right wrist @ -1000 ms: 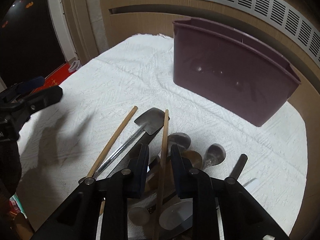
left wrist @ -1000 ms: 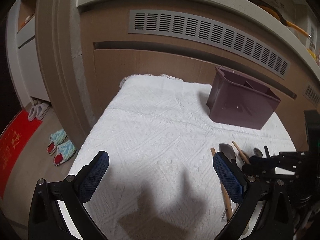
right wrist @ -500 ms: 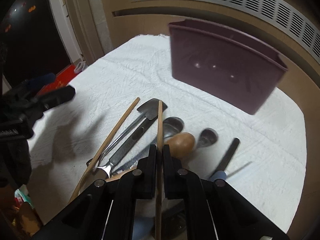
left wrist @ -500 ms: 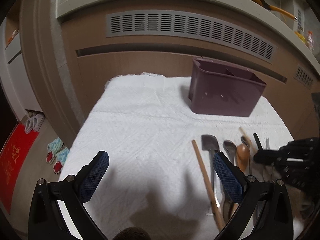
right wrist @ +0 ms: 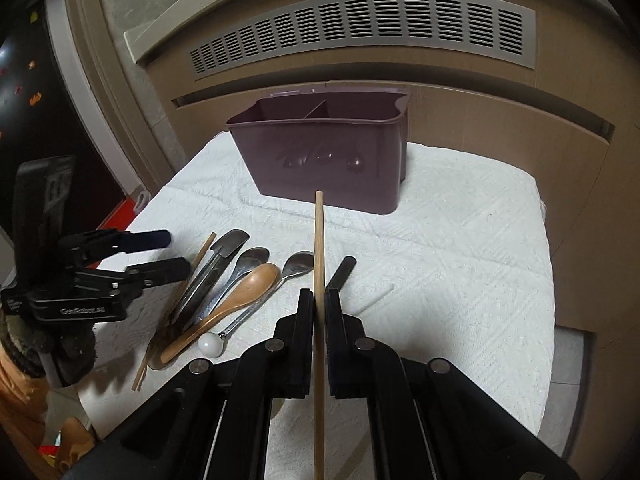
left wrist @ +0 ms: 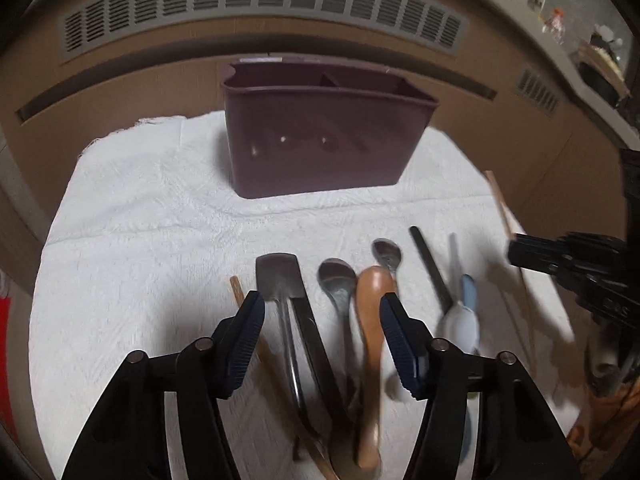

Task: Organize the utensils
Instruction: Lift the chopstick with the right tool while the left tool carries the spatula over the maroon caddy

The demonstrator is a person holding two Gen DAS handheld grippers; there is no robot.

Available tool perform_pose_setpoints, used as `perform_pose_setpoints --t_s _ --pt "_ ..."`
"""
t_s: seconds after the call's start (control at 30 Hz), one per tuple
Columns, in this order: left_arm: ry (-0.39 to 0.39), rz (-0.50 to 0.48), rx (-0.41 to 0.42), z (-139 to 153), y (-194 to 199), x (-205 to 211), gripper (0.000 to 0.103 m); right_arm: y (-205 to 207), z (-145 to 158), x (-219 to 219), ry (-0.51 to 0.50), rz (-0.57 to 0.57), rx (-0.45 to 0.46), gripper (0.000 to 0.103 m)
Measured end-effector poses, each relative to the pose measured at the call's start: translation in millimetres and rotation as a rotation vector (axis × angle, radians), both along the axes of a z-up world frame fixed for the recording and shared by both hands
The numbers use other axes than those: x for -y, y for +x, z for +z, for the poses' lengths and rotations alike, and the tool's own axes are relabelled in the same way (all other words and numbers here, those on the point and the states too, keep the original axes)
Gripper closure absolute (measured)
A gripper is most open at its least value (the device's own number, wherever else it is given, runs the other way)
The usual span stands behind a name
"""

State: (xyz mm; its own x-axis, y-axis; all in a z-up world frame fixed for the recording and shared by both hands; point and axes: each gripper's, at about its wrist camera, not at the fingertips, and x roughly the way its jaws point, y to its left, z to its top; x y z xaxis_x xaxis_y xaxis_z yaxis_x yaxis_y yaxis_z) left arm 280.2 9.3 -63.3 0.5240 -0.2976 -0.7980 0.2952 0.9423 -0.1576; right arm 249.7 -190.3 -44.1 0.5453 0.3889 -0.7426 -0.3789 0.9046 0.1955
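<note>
A dark purple divided utensil holder (left wrist: 326, 142) (right wrist: 326, 160) stands at the back of the white cloth. Several utensils lie in a bunch in front of it: a metal spatula (left wrist: 278, 276), metal spoons (left wrist: 338, 280), a wooden spoon (left wrist: 370, 308) (right wrist: 244, 290), a wooden chopstick (left wrist: 237, 290). My left gripper (left wrist: 322, 304) is open, low over the spatula and spoons. My right gripper (right wrist: 319, 298) is shut on a wooden chopstick (right wrist: 319, 236), held above the cloth and pointing toward the holder; it shows at the right in the left wrist view (left wrist: 516, 252).
The white cloth (right wrist: 460, 248) covers a small table against a wooden cabinet with a grey vent grille (right wrist: 360, 32). A black-handled utensil (right wrist: 342, 272) lies right of the spoons. The table edges drop off at left and right. A red mat (right wrist: 116, 218) lies on the floor.
My right gripper has lifted the chopstick out of the bunch and turned toward the holder. My left gripper has swung right and forward over the utensils and its jaws have narrowed.
</note>
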Motion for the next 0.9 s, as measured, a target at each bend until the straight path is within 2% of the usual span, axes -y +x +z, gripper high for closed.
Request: perform_pose_setpoints --t_s 0.07,0.1,0.17,0.27,0.47,0.53,0.6,0.63,0.9 --pt "0.039 0.004 -0.025 -5.5 15.5 3.6 0.046 -0.4 -2.5 3.7 0.01 -0.003 -0.001 0.097" --pt "0.051 0.007 -0.039 -7.9 21.9 4.2 0.052 -0.7 -4.3 2.9 0.009 -0.004 0.0 0.097" --pt "0.06 0.001 -0.085 -13.9 35.0 6.6 0.058 -0.4 -6.2 3.6 0.006 -0.004 0.005 0.097" --pt "0.089 0.002 -0.122 -22.8 46.4 8.5 0.058 1.9 -9.0 3.7 0.015 0.002 -0.001 0.097" --pt "0.134 -0.001 -0.142 -29.1 58.5 8.4 0.058 3.7 -13.3 2.3 0.013 -0.003 -0.012 0.097" --pt "0.165 -0.01 -0.124 -29.7 56.0 11.4 0.059 4.1 -13.6 1.9 0.011 -0.008 -0.017 0.097" --pt "0.168 -0.018 -0.104 -28.6 49.7 15.0 0.068 3.5 -12.3 1.0 0.012 -0.015 -0.022 0.097" --pt "0.165 -0.013 -0.096 -27.7 47.7 16.4 0.069 1.7 -10.6 -0.4 0.014 -0.017 -0.022 0.097" --pt "0.065 0.046 0.105 16.2 -14.8 7.7 0.07 -26.3 18.5 -6.9 0.018 -0.013 0.045 0.097"
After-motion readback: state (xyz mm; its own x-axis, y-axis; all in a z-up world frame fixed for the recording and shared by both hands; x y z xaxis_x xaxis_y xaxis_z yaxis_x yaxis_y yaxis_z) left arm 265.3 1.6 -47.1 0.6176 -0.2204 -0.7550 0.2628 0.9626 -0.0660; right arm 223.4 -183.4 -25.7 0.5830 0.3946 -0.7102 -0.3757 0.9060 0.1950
